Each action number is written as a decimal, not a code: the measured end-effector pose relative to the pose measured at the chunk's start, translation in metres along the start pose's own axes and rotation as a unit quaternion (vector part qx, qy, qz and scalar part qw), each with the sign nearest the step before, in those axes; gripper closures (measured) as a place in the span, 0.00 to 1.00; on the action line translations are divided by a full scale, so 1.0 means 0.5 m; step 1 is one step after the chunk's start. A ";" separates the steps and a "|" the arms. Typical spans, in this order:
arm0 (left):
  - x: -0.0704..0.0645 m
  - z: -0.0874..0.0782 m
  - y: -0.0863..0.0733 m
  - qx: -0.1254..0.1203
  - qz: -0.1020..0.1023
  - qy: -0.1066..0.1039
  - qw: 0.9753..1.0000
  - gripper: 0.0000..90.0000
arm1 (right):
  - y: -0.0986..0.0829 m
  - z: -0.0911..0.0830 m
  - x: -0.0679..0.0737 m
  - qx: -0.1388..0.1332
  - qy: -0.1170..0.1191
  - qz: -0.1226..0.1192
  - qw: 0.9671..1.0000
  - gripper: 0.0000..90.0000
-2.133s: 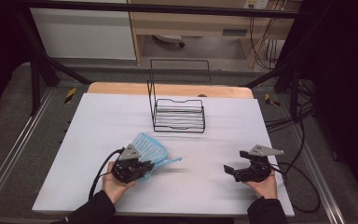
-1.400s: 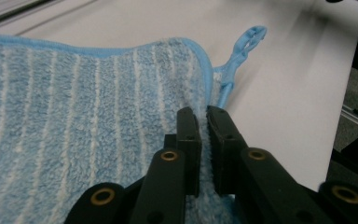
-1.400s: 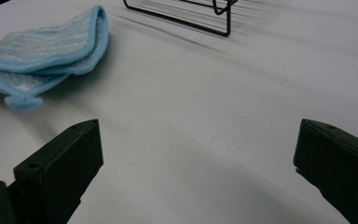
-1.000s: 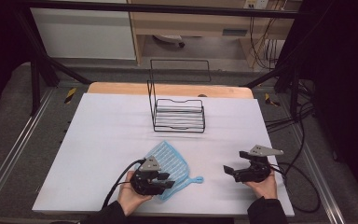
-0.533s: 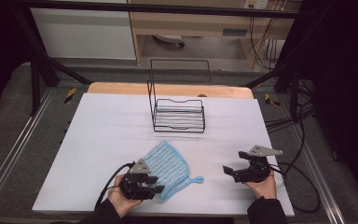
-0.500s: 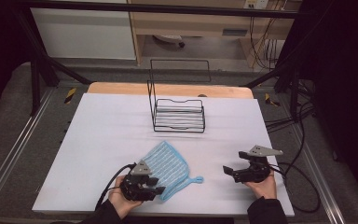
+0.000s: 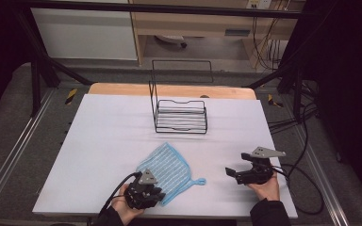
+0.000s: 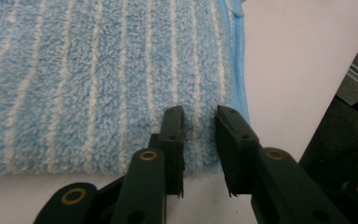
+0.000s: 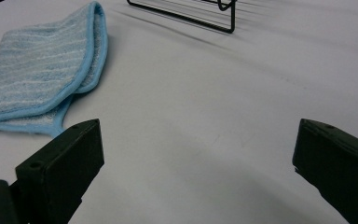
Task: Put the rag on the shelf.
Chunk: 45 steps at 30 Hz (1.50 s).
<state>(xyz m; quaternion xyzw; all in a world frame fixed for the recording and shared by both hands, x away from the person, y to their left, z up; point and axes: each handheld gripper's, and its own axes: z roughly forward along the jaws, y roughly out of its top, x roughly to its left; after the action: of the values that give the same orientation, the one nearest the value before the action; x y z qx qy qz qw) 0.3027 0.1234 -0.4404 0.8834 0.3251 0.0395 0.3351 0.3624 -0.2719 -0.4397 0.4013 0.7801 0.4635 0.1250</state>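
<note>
We find the blue striped cloth [image 7: 167,170] lying folded flat on the table [image 7: 103,136], near the front edge, left of centre. The left gripper [image 8: 199,122] sits at the cloth's near edge, its jaws narrowly parted over the pile, gripping nothing. The right gripper [image 7: 232,173] rests near the front right corner, jaws spread wide and empty. A black wire rack [image 7: 181,115] stands toward the rear edge.
</note>
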 end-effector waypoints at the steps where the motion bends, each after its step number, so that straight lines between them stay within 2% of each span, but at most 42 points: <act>1: 0.000 0.000 0.000 0.001 0.001 0.001 1.000 0.85 | 0.000 0.001 0.001 0.001 0.000 0.002 1.000 0.03; 5: -0.001 0.001 0.003 0.010 0.002 0.005 1.000 0.92 | 0.000 0.001 0.001 0.000 0.000 0.002 1.000 0.03; 9: -0.006 0.000 0.006 0.016 0.016 0.013 1.000 0.97 | 0.000 0.001 0.001 0.000 0.000 0.002 1.000 0.03; 19: 0.005 -0.014 0.008 0.027 0.034 -0.003 0.999 0.99 | 0.001 -0.001 -0.001 0.000 0.001 -0.001 1.000 0.03; 26: 0.025 -0.030 0.002 0.040 0.044 -0.016 0.998 0.99 | 0.000 -0.001 0.000 -0.001 0.001 0.000 1.000 0.03; 37: 0.044 -0.057 -0.021 0.044 0.048 -0.011 0.998 0.99 | 0.000 0.000 0.000 0.000 0.001 0.001 1.000 0.03; 45: 0.065 -0.082 -0.040 0.056 0.049 -0.006 0.997 0.99 | 0.000 0.001 0.001 0.000 0.002 0.002 1.000 0.03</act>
<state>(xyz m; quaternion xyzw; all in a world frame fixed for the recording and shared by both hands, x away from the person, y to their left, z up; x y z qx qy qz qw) 0.3056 0.1773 -0.4259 0.9159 0.2810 0.0328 0.2847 0.3623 -0.2714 -0.4400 0.4018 0.7796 0.4644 0.1231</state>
